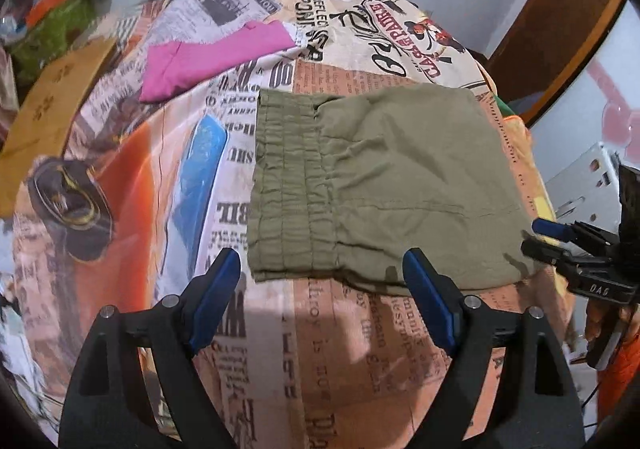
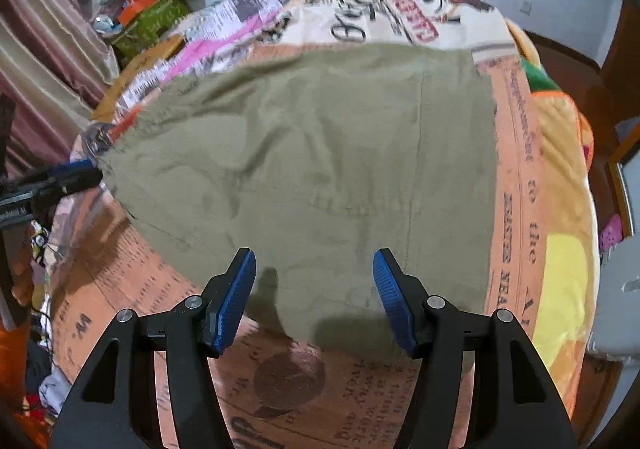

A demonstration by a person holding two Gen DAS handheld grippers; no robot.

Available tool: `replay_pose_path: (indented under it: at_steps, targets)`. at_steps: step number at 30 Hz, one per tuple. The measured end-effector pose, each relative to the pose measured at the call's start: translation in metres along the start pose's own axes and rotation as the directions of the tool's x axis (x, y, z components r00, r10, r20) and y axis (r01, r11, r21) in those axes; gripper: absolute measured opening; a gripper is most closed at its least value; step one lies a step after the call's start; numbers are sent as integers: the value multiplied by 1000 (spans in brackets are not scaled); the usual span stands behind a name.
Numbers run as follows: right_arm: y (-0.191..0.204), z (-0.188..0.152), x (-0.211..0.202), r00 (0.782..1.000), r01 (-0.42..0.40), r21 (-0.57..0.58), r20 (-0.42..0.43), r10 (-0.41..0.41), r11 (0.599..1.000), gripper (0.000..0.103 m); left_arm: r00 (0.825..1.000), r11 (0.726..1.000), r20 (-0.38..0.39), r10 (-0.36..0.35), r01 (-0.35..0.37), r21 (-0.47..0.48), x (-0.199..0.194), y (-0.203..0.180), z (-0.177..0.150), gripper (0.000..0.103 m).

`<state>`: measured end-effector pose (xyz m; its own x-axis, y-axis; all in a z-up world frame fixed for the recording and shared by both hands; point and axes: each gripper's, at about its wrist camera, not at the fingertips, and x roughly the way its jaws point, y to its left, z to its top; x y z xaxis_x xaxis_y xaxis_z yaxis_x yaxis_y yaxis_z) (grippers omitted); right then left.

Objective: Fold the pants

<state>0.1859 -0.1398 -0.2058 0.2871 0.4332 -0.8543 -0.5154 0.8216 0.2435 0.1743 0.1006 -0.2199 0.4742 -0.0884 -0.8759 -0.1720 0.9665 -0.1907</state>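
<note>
- A bed cover [image 1: 332, 337] printed with newspaper text and pictures spreads under everything in both views
- A pink garment [image 1: 208, 59] lies folded on the cover beyond the pants, well apart from them toward the far left; in the right wrist view only a blurred pink strip [image 2: 224, 45] of it shows past the pants' far edge
- A brown envelope-like sheet [image 1: 52, 105] rests at the cover's left edge, and a pile of green and orange clutter [image 1: 60, 17] sits behind it, too blurred to name
- A yellow and orange plush blanket [image 2: 560, 269] runs along the cover's right side
- The olive pants [image 1: 380, 185] lie folded flat into a near rectangle in the middle of the cover, the gathered elastic waistband [image 1: 288, 185] on the left side
- The left gripper [image 1: 322, 269] hovers at the near edge of the pants, its blue-padded fingers spread wide, one off the near waistband corner and one over the near hem, holding nothing
- The right gripper [image 2: 314, 269] hangs over the pants' near edge [image 2: 340, 321], fingers spread wide and empty, its shadow on the cloth below
- From the left wrist view the right gripper [image 1: 538, 235] shows side on at the pants' right corner; whether it touches the cloth cannot be told
</note>
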Motion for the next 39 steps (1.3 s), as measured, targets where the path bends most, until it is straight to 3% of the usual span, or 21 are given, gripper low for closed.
replay_pose_path:
  at_steps: [4,7,9,14,18,23,28,30,32,35,36,39]
  targets:
    - [9,8,-11,998,-30,5,63,30,1000,57,999,998,-26,-25,23,-54,4,6,-9,84]
    - [18,12,-9,995,-48,1,84,48,999,57,994,988,-45,-103,97,-117,9,10,-19,84]
    - [24,13,-1,996,-49,-8,73,49,999,57,987,979,-63,-150,139,-146,14,10,-24,84]
    - [33,11,23,999,-46,-26,18,47,999,57,983,974,-59,-173,162,-157,18,6,-24,84]
    - [31,7,41,999,-41,-29,-28,40,999,57,968,945,-49,-245,227,-234,26,14,-19,89]
    - [34,4,41,999,-34,-71,-26,32,997,58,948,899,-19,-318,295,-325,37,21,-10,96]
    - [32,3,41,999,-47,-70,-23,46,996,58,946,876,-4,-325,299,-379,42,23,-1,96]
    - [32,2,41,999,-52,-68,-20,51,996,58,950,853,21,-311,289,-435,43,27,3,96]
    - [32,2,42,998,-55,-68,-18,54,996,58,963,856,26,-268,250,-453,43,27,8,87]
    - [32,1,41,998,-58,-65,-13,57,996,58,985,890,19,-172,163,-426,44,21,12,67]
    - [32,1,40,998,-58,-64,-12,57,996,58,989,900,17,-146,140,-414,44,20,13,57]
    - [31,1,40,998,-61,-60,-12,61,996,58,991,905,32,-127,129,-406,43,23,12,46]
